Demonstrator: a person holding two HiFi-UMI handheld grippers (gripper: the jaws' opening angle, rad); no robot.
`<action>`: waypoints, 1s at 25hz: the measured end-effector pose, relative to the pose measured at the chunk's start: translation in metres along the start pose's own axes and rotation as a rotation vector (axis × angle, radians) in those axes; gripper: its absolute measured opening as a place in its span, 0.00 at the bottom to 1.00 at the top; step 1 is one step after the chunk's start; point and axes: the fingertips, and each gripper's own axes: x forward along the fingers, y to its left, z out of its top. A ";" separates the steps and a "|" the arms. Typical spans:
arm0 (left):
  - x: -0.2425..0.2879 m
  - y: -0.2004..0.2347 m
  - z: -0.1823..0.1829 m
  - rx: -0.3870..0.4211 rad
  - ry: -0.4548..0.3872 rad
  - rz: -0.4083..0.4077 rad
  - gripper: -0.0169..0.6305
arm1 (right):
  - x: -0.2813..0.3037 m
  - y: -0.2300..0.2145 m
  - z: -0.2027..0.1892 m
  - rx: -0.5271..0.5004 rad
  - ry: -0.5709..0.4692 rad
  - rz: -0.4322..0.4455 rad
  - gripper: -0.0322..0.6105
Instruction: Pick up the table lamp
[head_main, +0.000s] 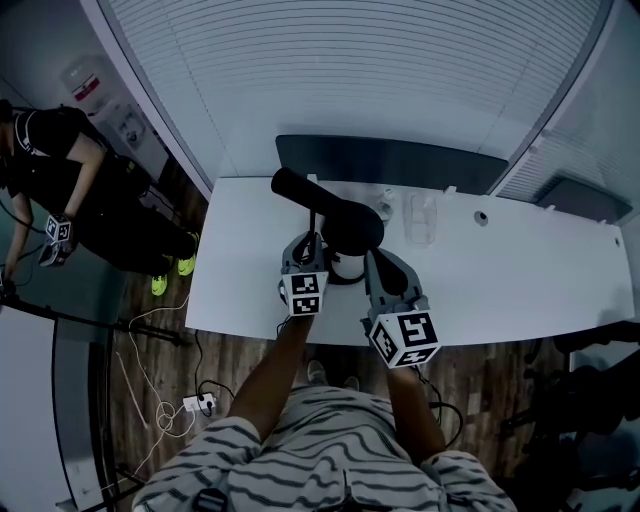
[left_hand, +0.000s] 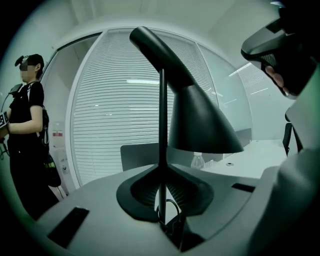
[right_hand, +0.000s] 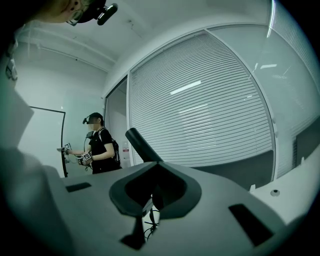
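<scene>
A black table lamp (head_main: 350, 228) with a cone shade and a thin upright stem stands on the white table (head_main: 520, 290), near its front edge. My left gripper (head_main: 312, 245) reaches in from the front at the stem. In the left gripper view the stem (left_hand: 162, 125) runs straight down into the narrow gap of my left gripper (left_hand: 167, 220), whose jaws are shut on it, with the shade (left_hand: 200, 125) overhead. My right gripper (head_main: 378, 262) sits just right of the lamp's base. In the right gripper view the lamp's slanted top (right_hand: 142, 145) rises behind my right gripper (right_hand: 145, 212); whether its jaws grip anything is unclear.
A clear bottle (head_main: 422, 218) and a smaller one (head_main: 385, 205) stand just behind the lamp. A dark chair back (head_main: 390, 160) lies beyond the table's far edge, before the blinds. Another person (head_main: 60, 180) stands to the left. Cables and a power strip (head_main: 195, 403) lie on the floor.
</scene>
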 end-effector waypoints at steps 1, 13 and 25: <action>-0.001 0.000 0.000 -0.001 0.004 -0.002 0.09 | 0.000 -0.002 -0.001 0.001 0.002 -0.004 0.07; 0.006 -0.016 0.028 0.059 0.051 -0.032 0.09 | 0.003 -0.019 0.000 0.016 -0.009 -0.028 0.07; -0.024 -0.015 0.080 0.064 0.055 -0.009 0.09 | 0.000 -0.017 0.003 0.030 -0.022 -0.003 0.07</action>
